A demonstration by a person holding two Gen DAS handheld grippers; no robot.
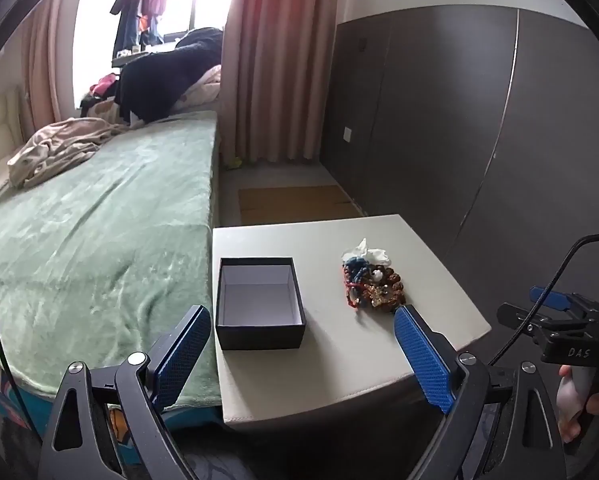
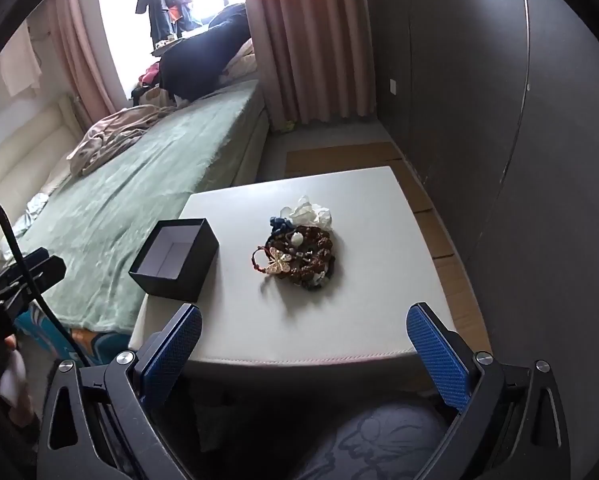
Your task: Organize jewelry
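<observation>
While both tools hung short of the bench (image 2: 399, 240), nothing was picked up yet. Left tool (image 1: 303, 354): jaws spread wide, nothing between the pads. Right tool (image 2: 305, 354): same, fully spread, holding nothing.

Key relation: the jewelry pile (image 2: 299, 256) sat mid-bench, ahead of and below the right tool, roughly on its centreline in the right wrist view. From the left tool the pile (image 1: 373, 284) lay off toward its right finger, while the box (image 1: 259, 304) sat nearly dead ahead, near the bench edge beside the bed (image 1: 99, 240). So I'd judge the right tool better lined up for the pile, the left for the box. Box and pile stood apart, box on the bed side.

Count: one open, empty black box, one tangled pile. Pieces in it overlapped too much to count; a butterfly piece (image 2: 279, 264) lay on top, red cord and brown beads visible. One crumpled white tissue (image 2: 313, 212) touched the pile's far side.
</observation>
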